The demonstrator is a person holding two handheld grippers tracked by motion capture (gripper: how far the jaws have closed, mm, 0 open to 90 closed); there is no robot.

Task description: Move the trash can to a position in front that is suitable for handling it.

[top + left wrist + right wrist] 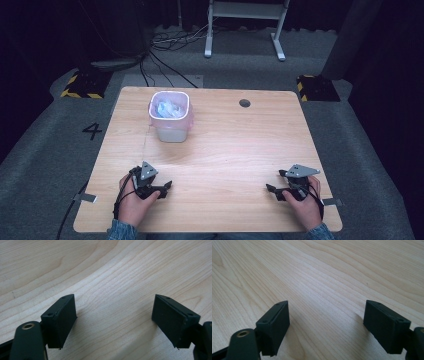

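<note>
Two grippers sit low at the near edge of the wooden table (230, 150), one per hand, both w/ jaws spread wide and nothing between them. Left gripper (167, 186) is at the near-left, held in the person's left hand (132, 200), jaws pointing toward the table's middle. Right gripper (269, 189) is at the near-right in the right hand (306, 205), jaws pointing back toward the left one. Well apart from each other, bare wood between.

Left gripper view: both black pads (62, 322) hang just over the wood grain, wide gap, no obj. in it. Right gripper view: same story, pads (275, 326) apart over bare tabletop.

Nearest thing to work on is the small bin (170, 116) w/ a pink liner, standing upright at the far-left part of the table, crumpled blue-and-white stuff (169, 108) inside it. Bin is well ahead of the left gripper, roughly in line w/ it but toward the far edge; much farther from the right gripper, diagonally across. Neither gripper touches it.

Small round hole (244, 103) in the tabletop to the right of the bin, near the far edge.
</note>
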